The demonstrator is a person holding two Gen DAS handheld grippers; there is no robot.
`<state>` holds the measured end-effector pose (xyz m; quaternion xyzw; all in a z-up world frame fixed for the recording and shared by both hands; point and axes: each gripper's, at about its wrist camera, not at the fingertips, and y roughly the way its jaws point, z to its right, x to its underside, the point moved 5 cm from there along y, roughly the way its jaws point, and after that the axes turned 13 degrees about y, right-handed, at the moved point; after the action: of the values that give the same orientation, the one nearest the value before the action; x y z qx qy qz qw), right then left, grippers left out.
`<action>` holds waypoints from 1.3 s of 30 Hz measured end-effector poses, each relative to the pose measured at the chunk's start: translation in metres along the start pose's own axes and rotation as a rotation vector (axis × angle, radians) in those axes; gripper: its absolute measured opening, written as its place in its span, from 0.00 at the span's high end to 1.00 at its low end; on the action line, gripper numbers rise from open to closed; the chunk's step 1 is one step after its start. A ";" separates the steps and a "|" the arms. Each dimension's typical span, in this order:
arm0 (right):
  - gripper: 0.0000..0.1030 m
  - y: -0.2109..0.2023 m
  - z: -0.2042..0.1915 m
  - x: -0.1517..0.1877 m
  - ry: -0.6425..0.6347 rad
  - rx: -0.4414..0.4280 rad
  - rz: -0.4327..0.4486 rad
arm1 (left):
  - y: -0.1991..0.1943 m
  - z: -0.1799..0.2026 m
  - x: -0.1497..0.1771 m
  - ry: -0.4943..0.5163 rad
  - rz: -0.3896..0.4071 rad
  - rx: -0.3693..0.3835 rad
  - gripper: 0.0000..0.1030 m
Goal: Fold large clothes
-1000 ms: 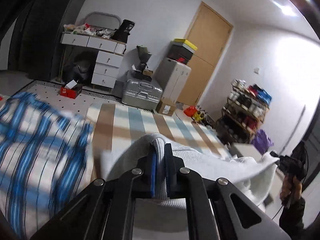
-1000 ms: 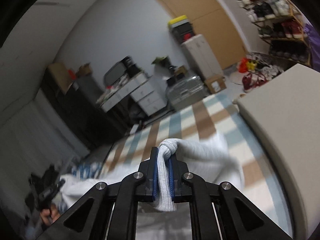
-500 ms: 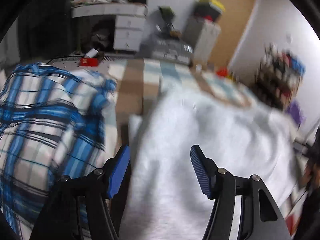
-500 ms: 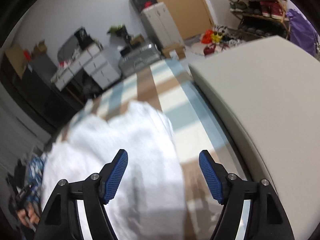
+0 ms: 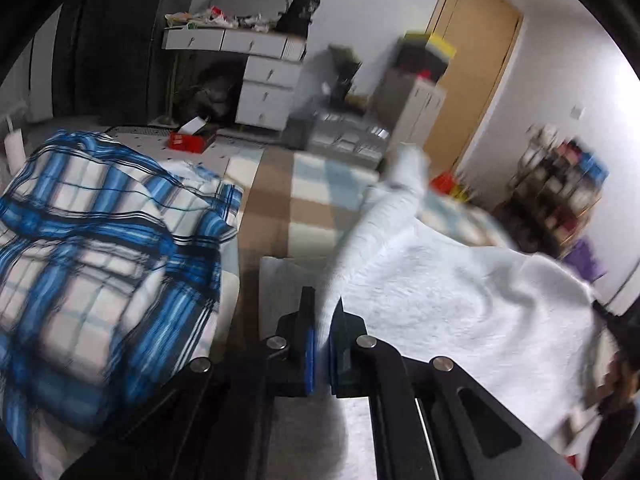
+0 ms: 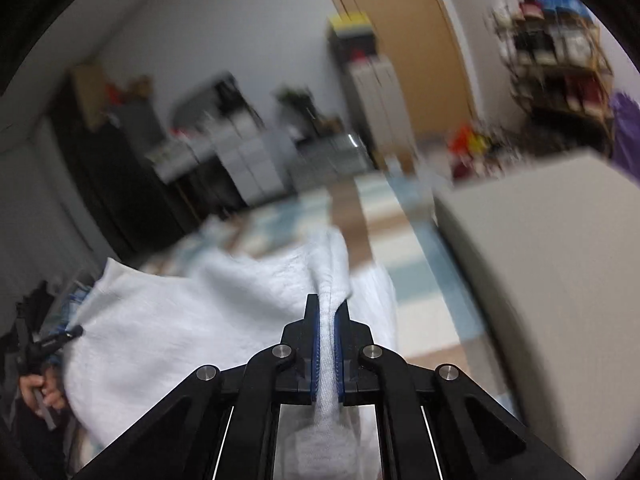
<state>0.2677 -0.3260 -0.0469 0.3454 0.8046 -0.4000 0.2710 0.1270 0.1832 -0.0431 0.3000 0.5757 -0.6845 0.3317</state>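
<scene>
**Holding the white top by two spots**

Lying on the striped blanket [image 5: 308, 200], the white top [image 5: 460, 292] is soft and fluffy and spread out wide. It stretches from one gripper across to the other, so its long way runs sideways between the two hands. One sleeve [image 5: 404, 176] sticks up and away, toward the far end of the bed.

The left gripper [image 5: 320, 354] is at the top's left edge. Its blue pads [image 5: 309, 360] are pressed together with a thin bit of white cloth squeezed between them. From here the rest of the top lies off to the right.

The right gripper [image 6: 327, 354] is at the top's right edge. Its two sides are also squeezed tight, and a thick fold of the white cloth is pinched in the middle. From here the top [image 6: 180, 312] spreads off to the left, all the way to the other hand [image 6: 42, 390].

Each hand is near its own edge, so I think both must move together to fold the top over.

A blue checked shirt [image 5: 100, 248] sits in a heap just left of the white top. A grey block [image 6: 552, 280], maybe a cushion, is just beside it on the right.
</scene>
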 end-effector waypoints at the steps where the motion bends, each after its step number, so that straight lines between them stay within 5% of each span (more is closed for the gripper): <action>1: 0.95 -0.005 0.004 0.002 0.023 -0.006 -0.004 | -0.004 -0.002 0.005 -0.003 -0.015 -0.001 0.99; 6: 0.90 0.051 0.068 0.027 0.209 0.172 -0.208 | 0.050 -0.026 0.037 -0.101 -0.221 -0.016 0.94; 8: 0.78 0.055 0.081 0.035 0.281 0.184 -0.225 | 0.063 -0.032 0.050 -0.147 -0.276 -0.013 0.89; 11: 0.47 0.046 0.080 0.032 0.247 0.198 -0.194 | 0.052 -0.025 0.050 -0.102 -0.250 -0.027 0.84; 15: 0.42 0.043 0.078 0.012 0.266 0.181 -0.156 | 0.044 -0.017 0.044 -0.055 -0.231 -0.038 0.73; 19: 0.42 0.066 0.058 -0.015 0.250 0.160 -0.141 | 0.055 -0.012 0.027 -0.039 -0.218 -0.036 0.73; 23: 0.42 0.116 0.026 -0.028 0.158 0.172 -0.222 | 0.087 -0.012 0.004 -0.005 -0.212 -0.035 0.66; 29: 0.42 0.182 -0.002 -0.014 -0.058 0.257 -0.347 | 0.105 -0.013 0.025 0.084 -0.279 -0.086 0.62; 34: 0.41 0.216 0.005 -0.004 -0.083 0.290 -0.452 | 0.102 -0.023 0.037 0.048 -0.199 -0.038 0.60; 37: 0.81 0.208 0.004 -0.005 -0.133 0.313 -0.398 | 0.099 -0.029 0.037 0.006 -0.185 -0.004 0.60; 39: 0.89 0.185 -0.004 -0.016 -0.084 0.232 -0.335 | 0.098 -0.029 0.037 0.005 -0.181 -0.003 0.60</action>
<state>0.4194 -0.2465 -0.1180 0.2186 0.7874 -0.5434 0.1923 0.1837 0.1962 -0.1344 0.2476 0.6023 -0.7102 0.2674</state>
